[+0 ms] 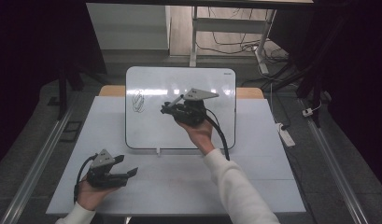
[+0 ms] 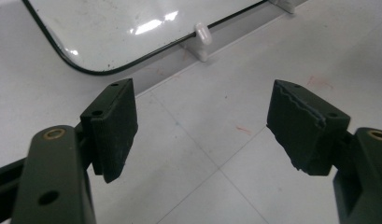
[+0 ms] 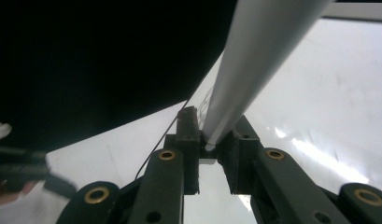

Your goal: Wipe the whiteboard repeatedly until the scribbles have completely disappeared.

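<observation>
Your table [image 1: 254,186] is a flat matte white slab, and on it sits the glossy whiteboard [image 1: 151,126], rounded corners, thin black rim, dark scribble [image 1: 138,101] near its left edge. Your right gripper [image 1: 172,108] hovers over the board with its jaws clamped on a smooth grey marker [image 3: 254,60]. Your left gripper [image 1: 127,167] is near the table's front-left, rubbery black pads [image 2: 116,126] spread wide, nothing between them.

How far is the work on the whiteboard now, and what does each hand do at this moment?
Done: a dark scribble is on the whiteboard. In hand: the right tongs are shut on a grey marker-like stick above the board; its tip is out of sight. The left tongs are open over the table, holding nothing. What is left, more writing or wiping, cannot be told.
</observation>
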The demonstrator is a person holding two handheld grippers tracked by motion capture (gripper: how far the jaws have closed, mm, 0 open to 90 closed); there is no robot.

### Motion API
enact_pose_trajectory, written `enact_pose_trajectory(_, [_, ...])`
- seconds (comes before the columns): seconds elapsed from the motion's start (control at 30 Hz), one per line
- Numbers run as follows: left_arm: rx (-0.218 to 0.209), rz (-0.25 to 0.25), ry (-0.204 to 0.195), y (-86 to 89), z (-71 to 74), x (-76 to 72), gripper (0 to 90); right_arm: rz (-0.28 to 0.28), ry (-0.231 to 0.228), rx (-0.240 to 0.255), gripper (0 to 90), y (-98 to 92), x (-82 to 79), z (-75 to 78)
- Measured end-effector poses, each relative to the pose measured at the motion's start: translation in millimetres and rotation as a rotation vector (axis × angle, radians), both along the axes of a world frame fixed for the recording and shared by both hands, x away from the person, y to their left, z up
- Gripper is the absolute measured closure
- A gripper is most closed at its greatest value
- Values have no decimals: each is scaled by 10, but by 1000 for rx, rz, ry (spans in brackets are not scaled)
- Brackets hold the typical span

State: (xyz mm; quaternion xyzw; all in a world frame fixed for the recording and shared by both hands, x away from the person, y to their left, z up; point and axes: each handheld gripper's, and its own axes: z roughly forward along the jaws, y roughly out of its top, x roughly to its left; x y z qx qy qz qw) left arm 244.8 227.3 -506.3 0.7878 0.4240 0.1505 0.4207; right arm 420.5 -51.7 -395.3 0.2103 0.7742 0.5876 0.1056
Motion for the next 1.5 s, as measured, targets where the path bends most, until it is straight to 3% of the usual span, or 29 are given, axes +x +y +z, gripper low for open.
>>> enact_pose_trajectory(0.37, [24, 3, 7, -7, -31, 15, 254, -5, 7, -36, 777, 496, 440, -40])
enact_pose_trajectory(0.6, [37, 3, 8, -10, -46, 32, 256, -58, 10, 15, 777, 662, 742, -63])
enact_pose_trajectory(0.73, [36, 10, 11, 6, -53, 48, 256, -56, 5, 14, 776, 795, 805, -30])
enact_pose_trajectory(0.9, [39, 9, 9, 8, -51, 39, 257, -64, -60, -38, 777, 1016, 811, 35])
enact_pose_trajectory(1.03, [33, 13, 9, 24, -54, 34, 256, -75, -30, -38, 777, 1044, 877, -14])
enact_pose_trajectory(1.1, [30, 15, 8, 31, -52, 32, 257, -70, -32, -65, 777, 1075, 870, -51])
enact_pose_trajectory(1.27, [31, 16, 8, 24, -49, 27, 257, -9, -5, -91, 777, 1189, 797, -162])
enact_pose_trajectory(1.33, [33, 17, 5, 29, -45, 21, 257, -7, -35, -112, 778, 1206, 787, -164])
enact_pose_trajectory(1.47, [29, 21, 5, 39, -46, 14, 257, -91, -23, -15, 778, 1072, 898, -87])
enact_pose_trajectory(1.5, [29, 21, 6, 41, -47, 15, 257, -90, -18, -7, 778, 1063, 904, -88])
